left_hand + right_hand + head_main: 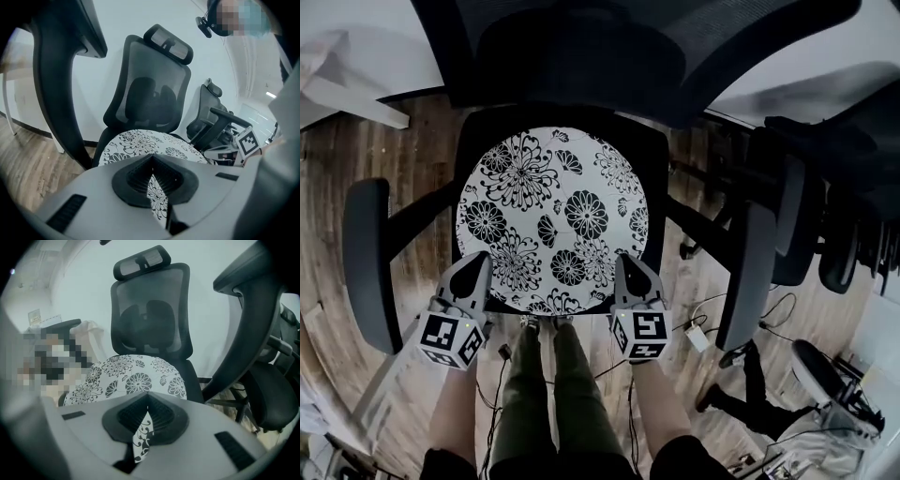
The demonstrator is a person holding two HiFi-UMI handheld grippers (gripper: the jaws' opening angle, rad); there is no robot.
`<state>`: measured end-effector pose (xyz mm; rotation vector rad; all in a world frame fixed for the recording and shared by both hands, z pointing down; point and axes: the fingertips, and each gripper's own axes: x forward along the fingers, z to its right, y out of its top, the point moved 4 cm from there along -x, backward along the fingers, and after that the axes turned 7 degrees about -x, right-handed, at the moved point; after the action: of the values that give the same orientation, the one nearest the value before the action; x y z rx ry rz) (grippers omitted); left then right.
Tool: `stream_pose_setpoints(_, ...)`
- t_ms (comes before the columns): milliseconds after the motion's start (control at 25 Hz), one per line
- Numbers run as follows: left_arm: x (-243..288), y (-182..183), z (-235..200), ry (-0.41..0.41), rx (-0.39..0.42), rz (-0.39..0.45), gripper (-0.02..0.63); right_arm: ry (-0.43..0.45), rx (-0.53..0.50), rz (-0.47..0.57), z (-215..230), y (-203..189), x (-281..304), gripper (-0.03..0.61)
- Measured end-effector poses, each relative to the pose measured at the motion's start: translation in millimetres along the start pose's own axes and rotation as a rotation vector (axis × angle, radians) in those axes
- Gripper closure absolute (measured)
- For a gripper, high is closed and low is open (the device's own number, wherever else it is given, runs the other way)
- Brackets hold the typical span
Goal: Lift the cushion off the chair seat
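A round white cushion (553, 220) with black flower print lies flat on the black office chair's seat (471, 141). My left gripper (472, 265) is over its front left edge and my right gripper (628, 262) over its front right edge. Both are shut tip to tip. In the left gripper view the closed gripper (152, 158) points across the cushion (140, 140) toward the mesh backrest; flower print shows through the slit behind the tips. The right gripper view matches: closed gripper (148, 394), cushion (136, 376) beyond. Neither shows cushion pinched between the tips.
Armrests stand at either side, left (366, 262) and right (750, 272). The backrest (581, 47) rises behind. More black chairs (825, 216) crowd the right. Cables (703, 328) trail on the wood floor. The person's legs (553, 394) are between the grippers.
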<state>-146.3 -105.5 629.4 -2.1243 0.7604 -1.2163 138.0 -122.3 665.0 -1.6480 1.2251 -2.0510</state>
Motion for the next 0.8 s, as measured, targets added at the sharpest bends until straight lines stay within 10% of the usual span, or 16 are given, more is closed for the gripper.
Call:
stream_pose_setpoints(400, 7.5, -22.3, -24.2, 0.066, -0.087, -0.068, 0.597, -0.01, 0.02, -0.053, 0.1, -14.6, 8.9, 0.56)
stream_pose_setpoints(520, 10.8, -28.8, -33.4, 0.123, -0.129, -0.098, 0.364, -0.039, 0.037, -0.077, 4.2, -17.4, 9.2, 0.557)
stream_pose_setpoints(600, 12.6, -32.5, -37.2, 0.148, -0.14, -0.116, 0.276, -0.061, 0.048, -0.078, 6.8, -18.8, 9.5, 0.407)
stream_pose_setpoints(800, 12.5, -36.4, -46.0, 0.204, -0.127, -0.143, 0.217, -0.07, 0.058, -0.109, 9.2, -27.9, 11.8, 0.327)
